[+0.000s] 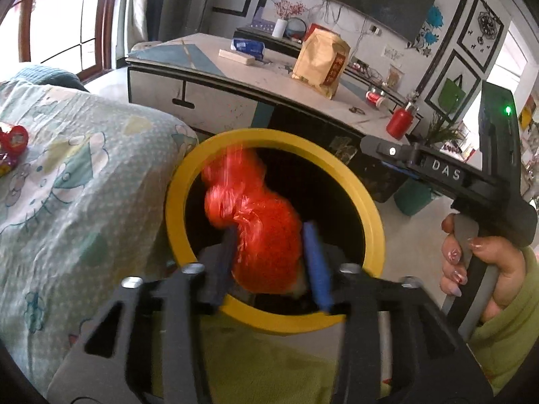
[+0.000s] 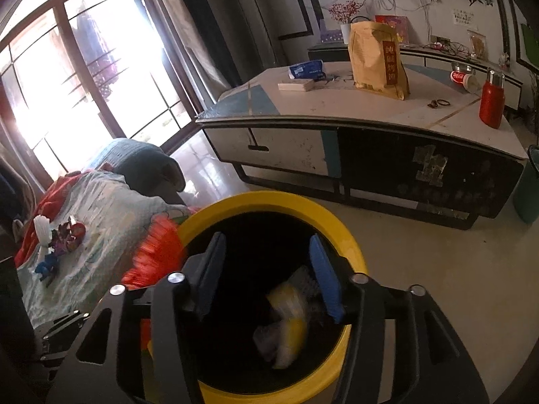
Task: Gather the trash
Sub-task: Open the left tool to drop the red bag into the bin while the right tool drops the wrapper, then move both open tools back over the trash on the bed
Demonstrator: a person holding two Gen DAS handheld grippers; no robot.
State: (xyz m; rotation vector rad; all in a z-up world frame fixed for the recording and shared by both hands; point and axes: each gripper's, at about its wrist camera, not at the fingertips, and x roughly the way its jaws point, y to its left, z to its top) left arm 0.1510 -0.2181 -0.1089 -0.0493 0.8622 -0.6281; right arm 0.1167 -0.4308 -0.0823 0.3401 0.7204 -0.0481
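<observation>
A black bin with a yellow rim [image 1: 175, 198] stands on the floor beside the bed; it also shows in the right wrist view [image 2: 353, 245]. My left gripper [image 1: 273, 256] is shut on a crumpled red plastic bag [image 1: 256, 215] and holds it over the bin's mouth. The red bag shows blurred at the bin's left edge in the right wrist view [image 2: 155, 252]. My right gripper [image 2: 267, 272] is open and empty above the bin. A blurred yellow and white wrapper [image 2: 286, 323] is inside the bin below it. My right gripper also shows in the left wrist view, at the right [image 1: 370, 144].
A bed with a patterned quilt [image 1: 77, 181] lies left of the bin, with red wrappers [image 1: 13, 141] and small toys and scraps [image 2: 64, 235] on it. A low table [image 2: 337, 107] behind holds a yellow paper bag [image 2: 377, 57], a red flask [image 2: 492, 101] and a can [image 2: 461, 77].
</observation>
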